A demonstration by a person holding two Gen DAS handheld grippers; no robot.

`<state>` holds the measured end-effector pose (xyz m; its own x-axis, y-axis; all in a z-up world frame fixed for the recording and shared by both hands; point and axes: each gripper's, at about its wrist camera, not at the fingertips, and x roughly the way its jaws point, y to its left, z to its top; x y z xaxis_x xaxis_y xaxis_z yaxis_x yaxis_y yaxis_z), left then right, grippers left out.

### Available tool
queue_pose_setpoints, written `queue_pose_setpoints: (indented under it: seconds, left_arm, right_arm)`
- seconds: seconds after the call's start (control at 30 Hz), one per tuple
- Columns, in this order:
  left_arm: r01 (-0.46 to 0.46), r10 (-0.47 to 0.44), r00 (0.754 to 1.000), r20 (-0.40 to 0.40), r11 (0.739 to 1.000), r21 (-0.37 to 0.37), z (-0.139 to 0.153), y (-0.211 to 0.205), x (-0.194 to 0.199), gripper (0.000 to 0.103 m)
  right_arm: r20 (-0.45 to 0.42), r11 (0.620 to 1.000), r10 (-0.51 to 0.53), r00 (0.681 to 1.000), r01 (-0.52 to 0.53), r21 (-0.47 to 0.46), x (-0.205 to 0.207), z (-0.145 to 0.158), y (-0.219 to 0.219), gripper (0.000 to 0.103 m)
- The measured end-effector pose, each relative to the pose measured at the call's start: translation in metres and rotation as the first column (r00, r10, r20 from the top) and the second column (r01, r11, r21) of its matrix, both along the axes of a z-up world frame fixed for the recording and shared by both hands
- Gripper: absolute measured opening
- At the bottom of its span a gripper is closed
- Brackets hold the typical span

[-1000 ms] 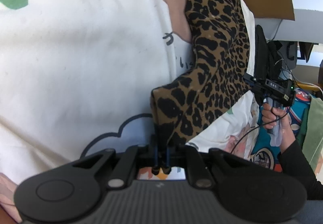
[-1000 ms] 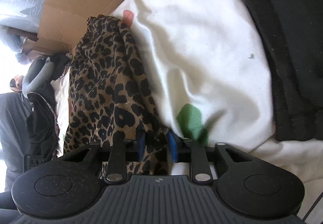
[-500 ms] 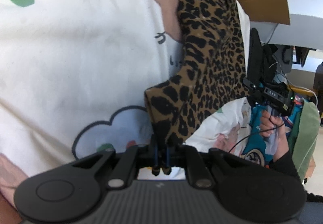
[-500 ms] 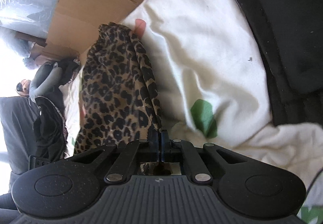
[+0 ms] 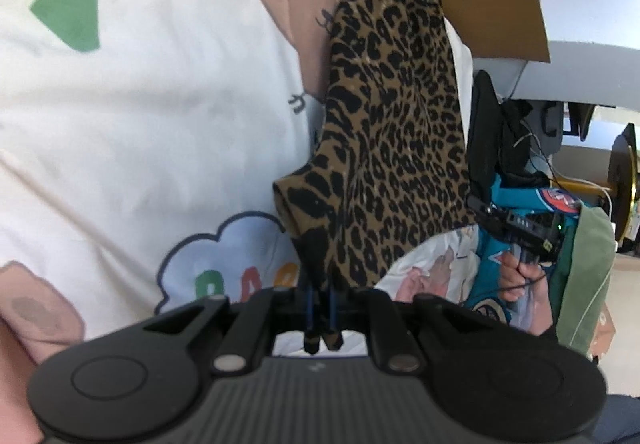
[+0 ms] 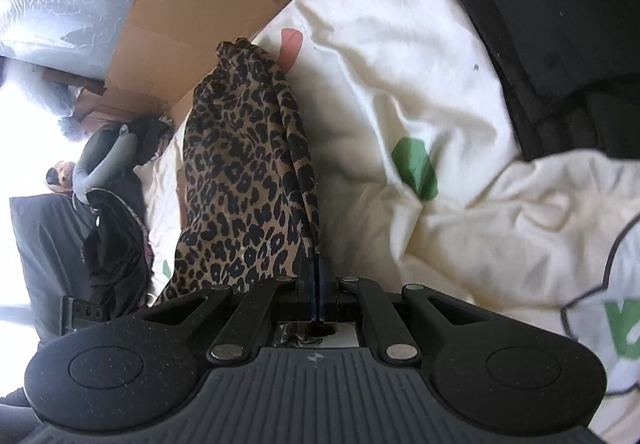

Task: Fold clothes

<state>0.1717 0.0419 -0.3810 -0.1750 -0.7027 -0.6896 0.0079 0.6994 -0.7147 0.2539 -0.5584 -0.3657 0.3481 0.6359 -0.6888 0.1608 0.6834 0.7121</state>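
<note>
Left claw (image 5: 320,302) clenched on a corner of the leopard-print garment (image 5: 396,131). Right claw (image 6: 319,276) clamped on another edge of it. Garment hung stretched between both, over a white cartoon-print bedsheet (image 5: 160,115). Cardboard box (image 5: 492,15) behind. Black cloth (image 6: 560,23) beside the sheet.

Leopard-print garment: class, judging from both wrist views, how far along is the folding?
Done: both grippers have hold of the leopard-print garment. In hand: left gripper and right gripper pinch its edges, the cloth stretched over the white printed bedding. Left: no finished fold shows; it needs laying flat and folding.
</note>
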Motion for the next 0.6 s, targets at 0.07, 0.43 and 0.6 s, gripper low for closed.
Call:
queue_pose_setpoints:
  seconds: [0.07, 0.43, 0.6]
  left_arm:
    - [0.006, -0.006, 1.000, 0.004, 1.000, -0.001, 0.002, -0.002, 0.002, 0.008]
    - [0.077, -0.075, 0.997, -0.033, 0.995, 0.065, -0.026, -0.018, -0.004, 0.008]
    - [0.084, -0.082, 0.996, -0.034, 0.992, 0.091, -0.031, -0.022, -0.005, 0.008]
  right_arm:
    - [-0.001, 1.000, -0.008, 1.000, 0.008, 0.007, -0.004, 0.000, 0.000, 0.000]
    - [-0.007, 0.999, -0.029, 1.000, 0.030, 0.039, -0.012, -0.019, -0.001, 0.000]
    - [-0.023, 0.999, -0.028, 0.999, 0.029, 0.046, -0.010, -0.036, 0.000, 0.000]
